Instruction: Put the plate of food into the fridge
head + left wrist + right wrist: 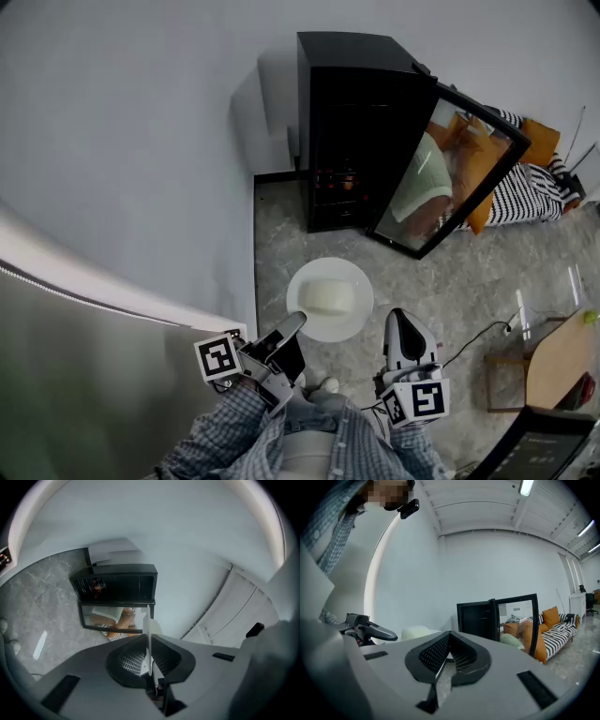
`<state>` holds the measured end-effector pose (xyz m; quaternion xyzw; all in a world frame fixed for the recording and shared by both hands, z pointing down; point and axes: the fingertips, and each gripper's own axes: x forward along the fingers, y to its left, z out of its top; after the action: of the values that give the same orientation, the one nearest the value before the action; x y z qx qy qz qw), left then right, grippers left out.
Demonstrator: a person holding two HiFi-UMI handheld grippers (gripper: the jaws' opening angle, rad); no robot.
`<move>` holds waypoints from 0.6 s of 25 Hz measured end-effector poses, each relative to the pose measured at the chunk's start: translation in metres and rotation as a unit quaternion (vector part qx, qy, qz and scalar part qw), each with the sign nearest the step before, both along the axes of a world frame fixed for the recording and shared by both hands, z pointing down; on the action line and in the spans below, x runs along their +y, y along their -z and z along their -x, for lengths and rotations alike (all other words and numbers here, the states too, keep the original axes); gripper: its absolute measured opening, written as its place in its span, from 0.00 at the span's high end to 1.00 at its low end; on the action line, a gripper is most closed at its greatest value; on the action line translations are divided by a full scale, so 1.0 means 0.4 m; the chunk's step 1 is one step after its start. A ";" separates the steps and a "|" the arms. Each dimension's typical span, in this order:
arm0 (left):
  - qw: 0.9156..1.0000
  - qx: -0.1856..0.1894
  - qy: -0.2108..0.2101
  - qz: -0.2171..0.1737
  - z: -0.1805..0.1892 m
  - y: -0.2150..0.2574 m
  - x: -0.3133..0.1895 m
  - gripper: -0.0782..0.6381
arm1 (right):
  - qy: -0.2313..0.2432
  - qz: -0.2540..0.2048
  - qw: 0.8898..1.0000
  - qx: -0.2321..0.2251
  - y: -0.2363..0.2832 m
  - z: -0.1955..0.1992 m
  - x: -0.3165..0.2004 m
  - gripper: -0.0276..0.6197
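Observation:
A white plate (320,272) carrying a pale block of food (326,297) hangs level above the grey floor. My left gripper (292,324) is shut on the plate's left rim. In the left gripper view the plate (148,627) shows edge-on, pinched between the jaws (149,657). My right gripper (404,323) is just right of the plate, shut and holding nothing (449,656). Ahead stands the small black fridge (356,131), its glass door (450,173) swung open to the right. The food (416,632) also shows in the right gripper view, with the fridge (476,618) beyond it.
A striped sofa with orange cushions (536,178) stands right of the fridge. A wooden table (562,361) and a floor cable (478,336) lie at the right. A white wall (122,141) runs along the left. Grey floor (281,225) stretches between me and the fridge.

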<state>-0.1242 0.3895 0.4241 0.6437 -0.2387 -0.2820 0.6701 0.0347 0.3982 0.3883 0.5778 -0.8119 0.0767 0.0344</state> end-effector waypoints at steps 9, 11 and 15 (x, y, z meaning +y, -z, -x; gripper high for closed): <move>1.000 0.001 0.001 0.000 0.005 0.003 -0.006 0.85 | -0.004 0.001 1.000 -0.004 0.005 0.000 -0.004 0.95; 1.000 -0.001 0.001 0.000 0.005 0.001 -0.006 0.85 | -0.005 0.010 1.000 -0.027 0.003 -0.002 -0.004 0.95; 1.000 -0.002 0.002 0.000 0.012 -0.001 -0.011 0.85 | 0.008 0.061 0.990 -0.126 -0.006 0.014 -0.008 0.95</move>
<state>-0.1289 0.3851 0.4246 0.6442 -0.2414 -0.2817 0.6688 0.0291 0.3949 0.3908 0.5534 -0.8083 0.1982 -0.0323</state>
